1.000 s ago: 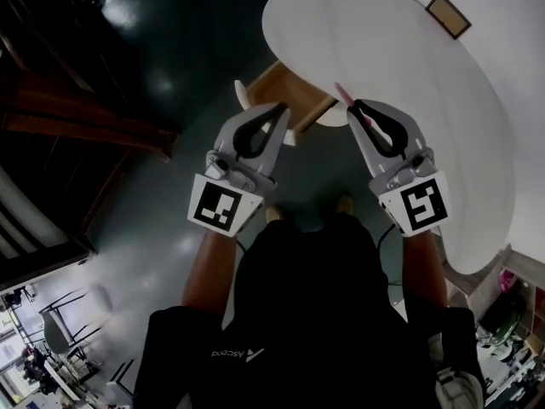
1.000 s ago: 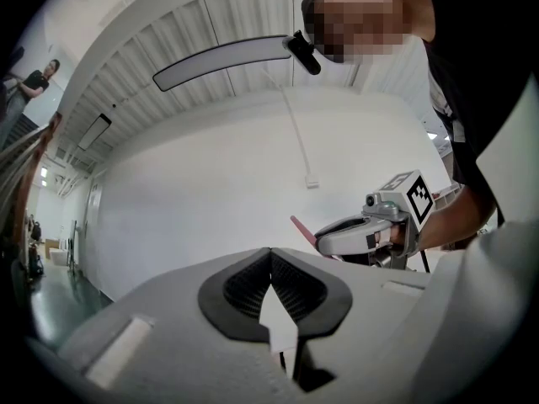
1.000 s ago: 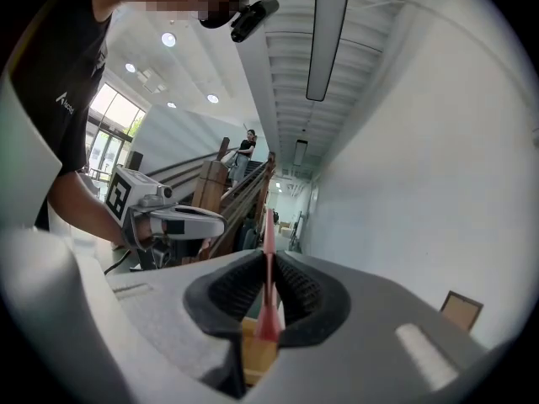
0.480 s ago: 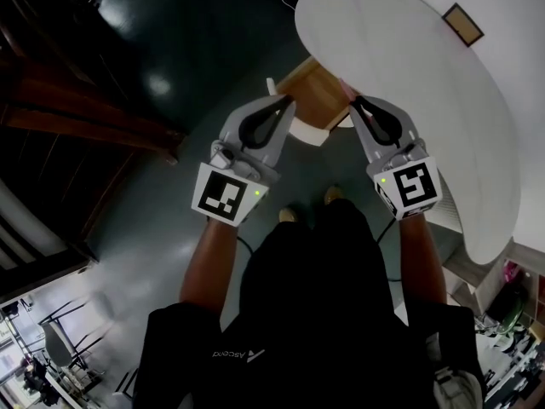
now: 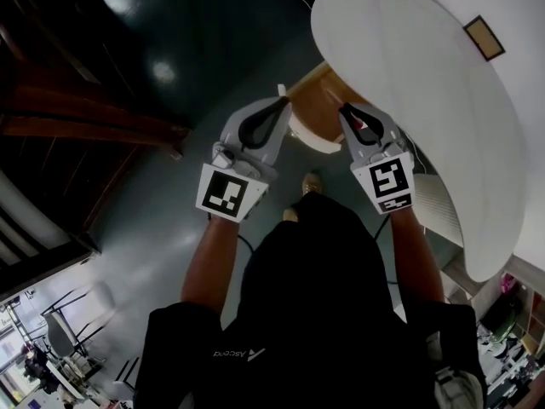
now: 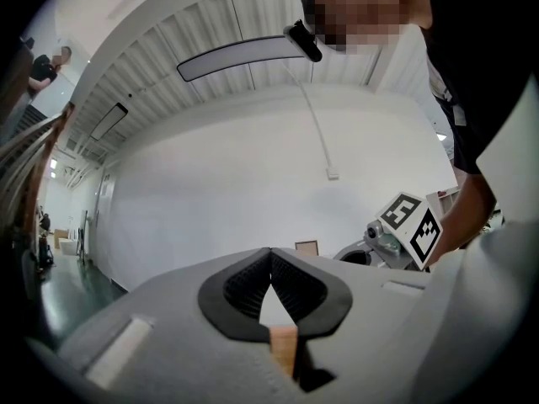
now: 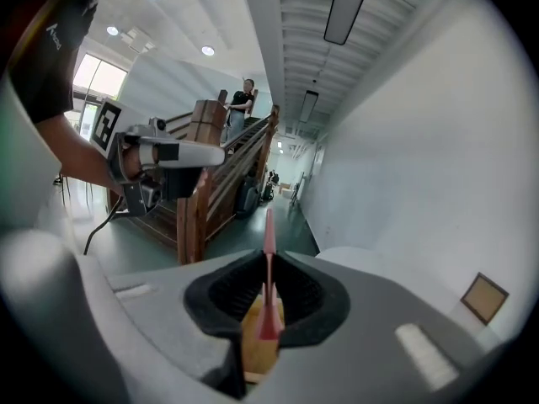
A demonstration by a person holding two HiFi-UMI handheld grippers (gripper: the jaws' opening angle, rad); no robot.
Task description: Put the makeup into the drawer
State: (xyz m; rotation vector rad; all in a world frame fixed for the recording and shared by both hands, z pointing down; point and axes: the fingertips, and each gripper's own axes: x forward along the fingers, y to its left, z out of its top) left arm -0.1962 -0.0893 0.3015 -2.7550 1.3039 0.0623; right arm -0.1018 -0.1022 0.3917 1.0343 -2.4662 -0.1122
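While the right gripper (image 7: 268,255) clamps a thin pink makeup stick (image 7: 269,230) that pokes out past its tips, the left gripper (image 6: 270,251) beside it is closed on nothing. Both tips hang near the open wooden drawer (image 5: 317,100) under the white table (image 5: 409,83).

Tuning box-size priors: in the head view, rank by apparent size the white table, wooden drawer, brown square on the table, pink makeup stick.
1. white table
2. wooden drawer, partly covered
3/4. brown square and pink makeup stick: both tiny, and the stick is mostly hidden between the jaws, so unranked.
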